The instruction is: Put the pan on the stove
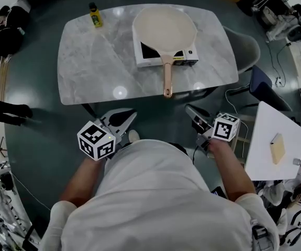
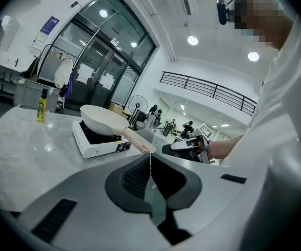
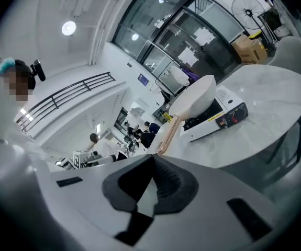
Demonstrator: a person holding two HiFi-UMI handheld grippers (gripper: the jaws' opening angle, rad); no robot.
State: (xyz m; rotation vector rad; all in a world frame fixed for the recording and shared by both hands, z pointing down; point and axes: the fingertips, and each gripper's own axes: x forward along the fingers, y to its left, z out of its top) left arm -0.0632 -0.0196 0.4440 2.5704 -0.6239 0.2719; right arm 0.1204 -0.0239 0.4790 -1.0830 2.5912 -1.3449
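A cream pan (image 1: 164, 27) with a pinkish handle (image 1: 167, 77) rests on the white portable stove (image 1: 150, 56) on the marble table (image 1: 98, 61). Its handle points toward me over the table's near edge. Both grippers hang in front of my body, short of the table. My left gripper (image 1: 132, 115) is shut with its tips meeting and nothing between them (image 2: 150, 158). The right gripper (image 1: 189, 110) is also shut and empty (image 3: 151, 158). The pan (image 2: 100, 118) and stove (image 2: 95, 140) lie well ahead in the left gripper view, as do the pan (image 3: 197, 101) and stove (image 3: 218, 119) in the right gripper view.
A small yellow bottle (image 1: 95, 15) stands at the table's far left. A grey chair (image 1: 247, 46) sits at the table's right end. A white side table (image 1: 276, 140) with a pale block (image 1: 278, 148) stands to my right. People are seated at the far left.
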